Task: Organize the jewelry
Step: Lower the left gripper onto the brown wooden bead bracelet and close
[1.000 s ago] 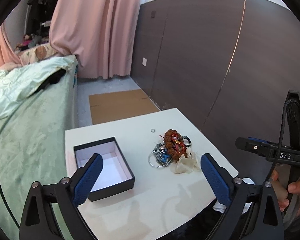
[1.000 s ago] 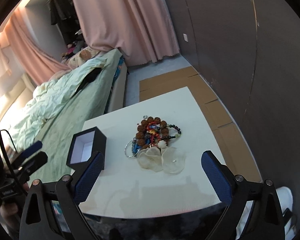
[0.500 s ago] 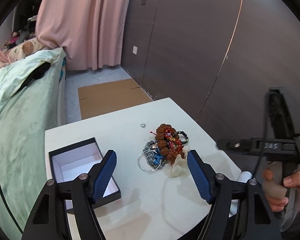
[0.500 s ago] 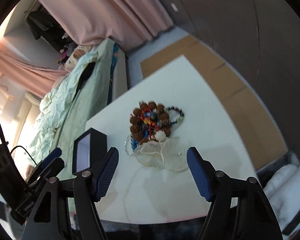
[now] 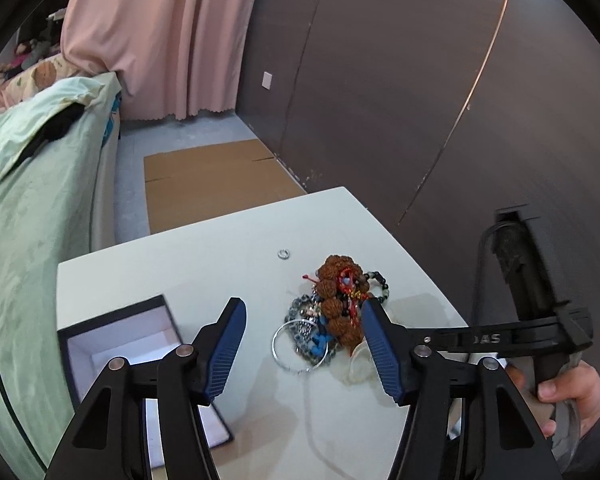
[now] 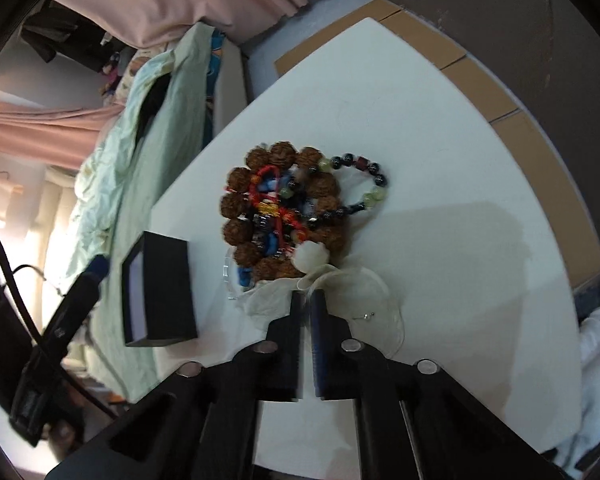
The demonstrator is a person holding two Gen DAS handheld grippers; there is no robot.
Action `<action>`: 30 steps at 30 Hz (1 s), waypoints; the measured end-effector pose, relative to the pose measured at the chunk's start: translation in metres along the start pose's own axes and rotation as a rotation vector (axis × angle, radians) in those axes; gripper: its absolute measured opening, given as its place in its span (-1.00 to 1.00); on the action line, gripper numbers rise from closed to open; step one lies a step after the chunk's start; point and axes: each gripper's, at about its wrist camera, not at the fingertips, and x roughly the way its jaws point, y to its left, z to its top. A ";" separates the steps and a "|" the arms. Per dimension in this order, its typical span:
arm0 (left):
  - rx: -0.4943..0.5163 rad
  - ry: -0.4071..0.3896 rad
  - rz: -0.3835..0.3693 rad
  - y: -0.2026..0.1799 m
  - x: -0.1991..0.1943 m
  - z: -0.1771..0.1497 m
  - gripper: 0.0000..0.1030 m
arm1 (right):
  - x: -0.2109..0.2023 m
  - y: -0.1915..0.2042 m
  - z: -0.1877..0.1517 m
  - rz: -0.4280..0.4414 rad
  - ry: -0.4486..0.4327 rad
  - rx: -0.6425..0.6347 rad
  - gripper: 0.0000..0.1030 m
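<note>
A pile of jewelry (image 5: 336,304) lies on the white table (image 5: 204,264): brown bead bracelets, red cord, dark beads, a silver bangle (image 5: 296,346), and a sheer cream pouch (image 6: 340,292). A small ring (image 5: 284,255) lies apart behind the pile. An open black box (image 5: 116,344) with a white inside stands at the left. My left gripper (image 5: 302,344) is open above the table, in front of the pile. My right gripper (image 6: 307,300) is nearly shut at the near edge of the pouch; whether it pinches the fabric I cannot tell. The pile (image 6: 284,208) lies just beyond it.
A bed with green bedding (image 5: 28,184) runs along the table's left side. Flat cardboard (image 5: 216,176) lies on the floor behind the table. A dark wall panel (image 5: 420,100) stands at the right. The box also shows in the right wrist view (image 6: 160,288).
Both grippers have moved closer to the pile. My right gripper has closed from wide open to nearly shut at the pouch. My left gripper has narrowed a little and stays open.
</note>
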 end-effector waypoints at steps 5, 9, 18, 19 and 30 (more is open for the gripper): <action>0.010 0.027 -0.026 -0.004 0.023 0.002 0.19 | -0.036 0.013 0.002 0.077 -0.134 -0.053 -0.93; 0.029 0.068 -0.034 -0.011 0.040 -0.001 0.17 | -0.055 0.014 0.005 0.110 -0.200 -0.064 -0.93; 0.021 0.095 -0.048 -0.020 0.061 0.001 0.06 | -0.074 -0.007 0.012 0.137 -0.255 -0.021 -0.94; 0.020 0.096 -0.048 -0.021 0.063 0.002 0.06 | -0.077 -0.007 0.012 0.139 -0.264 -0.021 -0.94; 0.012 0.174 0.025 -0.024 0.085 -0.004 -0.58 | -0.093 -0.004 0.012 0.157 -0.325 -0.002 -0.94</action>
